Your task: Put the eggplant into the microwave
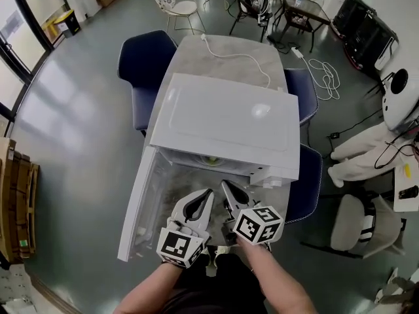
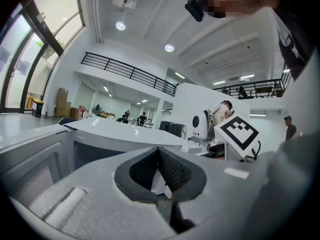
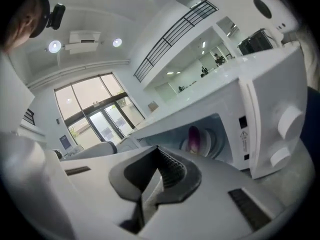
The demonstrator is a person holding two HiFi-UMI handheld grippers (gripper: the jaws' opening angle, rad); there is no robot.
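The white microwave (image 1: pixel 222 120) stands on the marble table with its door (image 1: pixel 139 205) swung open to the left. In the right gripper view the purple eggplant (image 3: pixel 193 138) lies on a white plate (image 3: pixel 212 141) inside the cavity. From the head view only a greenish bit (image 1: pixel 211 159) shows in the opening. My left gripper (image 1: pixel 208 193) and right gripper (image 1: pixel 224 185) hover side by side just in front of the open cavity. Both are shut with nothing between the jaws. In the left gripper view the left gripper (image 2: pixel 159 151) points over the microwave's edge, and the right gripper (image 3: pixel 158 150) points at the cavity.
Dark blue chairs (image 1: pixel 144 64) (image 1: pixel 308 182) stand around the table (image 1: pixel 226 54). A white cable (image 1: pixel 239 57) runs across the tabletop behind the microwave. The microwave's control knobs (image 3: pixel 287 126) are right of the cavity. More chairs, cables and a white robot figure (image 1: pixel 399 97) are at the far right.
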